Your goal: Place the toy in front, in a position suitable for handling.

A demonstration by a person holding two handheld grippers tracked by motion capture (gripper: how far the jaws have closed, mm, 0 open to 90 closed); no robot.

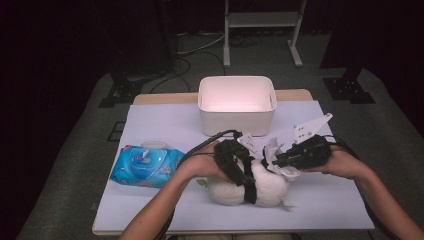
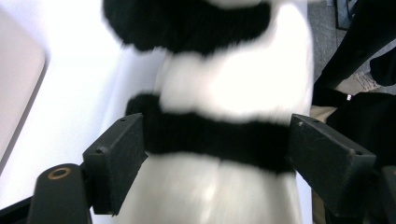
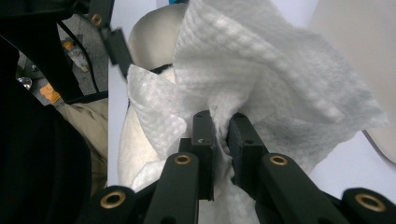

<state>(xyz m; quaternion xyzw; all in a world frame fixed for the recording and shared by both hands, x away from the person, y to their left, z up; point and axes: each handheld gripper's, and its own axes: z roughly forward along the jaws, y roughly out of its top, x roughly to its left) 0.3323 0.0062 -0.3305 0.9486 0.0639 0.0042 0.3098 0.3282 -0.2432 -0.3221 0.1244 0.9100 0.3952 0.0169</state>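
Note:
A white plush toy with black bands (image 1: 270,187) lies on the white table sheet near the front edge. My left gripper (image 1: 240,172) reaches over it from the left. In the left gripper view its jaws (image 2: 215,154) stand wide on either side of the toy (image 2: 233,88), and both pads touch a black band of fur. My right gripper (image 1: 272,161) hovers just above the toy's right end and is shut on a crumpled white wipe (image 1: 272,150). In the right gripper view the wipe (image 3: 261,70) fans out above the pinched jaws (image 3: 222,130), with the toy (image 3: 128,149) behind it.
A white plastic bin (image 1: 235,122) stands at the back middle of the table. A blue pack of wet wipes (image 1: 147,167) lies at the left. The table sheet (image 1: 325,200) has open room at the right. Both forearms come in from the bottom edge.

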